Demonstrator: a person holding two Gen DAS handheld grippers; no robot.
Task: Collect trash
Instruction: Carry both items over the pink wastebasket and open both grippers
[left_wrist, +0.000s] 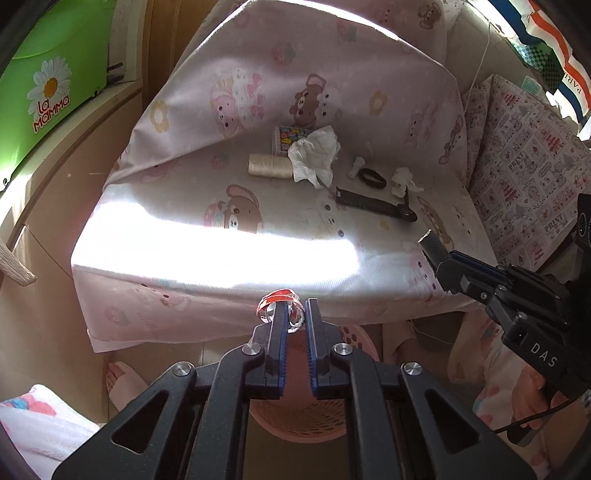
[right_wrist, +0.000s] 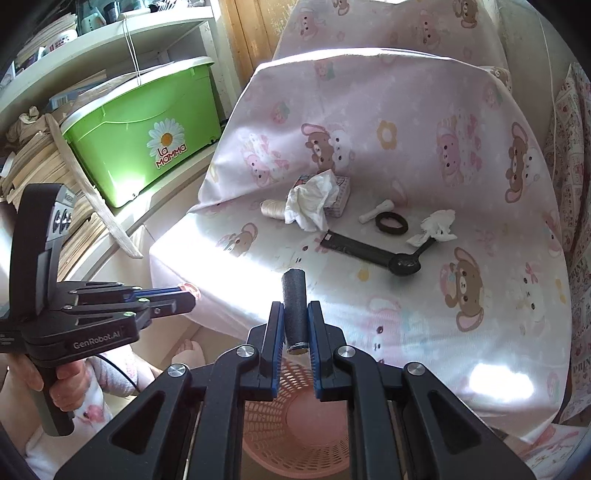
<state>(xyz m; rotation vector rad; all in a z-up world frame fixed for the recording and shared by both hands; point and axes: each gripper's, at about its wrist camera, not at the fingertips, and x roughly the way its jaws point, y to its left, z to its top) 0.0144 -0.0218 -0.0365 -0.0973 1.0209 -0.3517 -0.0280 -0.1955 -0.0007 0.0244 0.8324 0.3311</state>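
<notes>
My left gripper (left_wrist: 294, 314) is closed on a crumpled red-and-clear wrapper (left_wrist: 280, 300), held off the near edge of the cloth-covered table (left_wrist: 192, 254). My right gripper (right_wrist: 295, 317) is clamped on a dark cardboard tube (right_wrist: 294, 308), which stands upright between the jaws above the near edge of the table. The pink mesh basket (right_wrist: 295, 413) sits on the floor directly under both grippers.

Step in hand, as I judge it: carrying two collected pieces to the basket. The next move calls for each load to be centred over the basket mouth and the jaws opened so that the pieces fall inside the rim.

Still on the table, near its middle: one large crumpled tissue (right_wrist: 312, 201), lying against one small printed box (right_wrist: 341, 194); one spool of cream thread (right_wrist: 272, 208), just beside the tissue; one small white roll (right_wrist: 375, 214); one black ring (right_wrist: 391, 222); one small crumpled tissue (right_wrist: 436, 227), toward the right edge; and one long black tool (right_wrist: 369, 253), its far end touching the small tissue.

Two tissues look like trash; the other items I cannot sort with certainty.
</notes>
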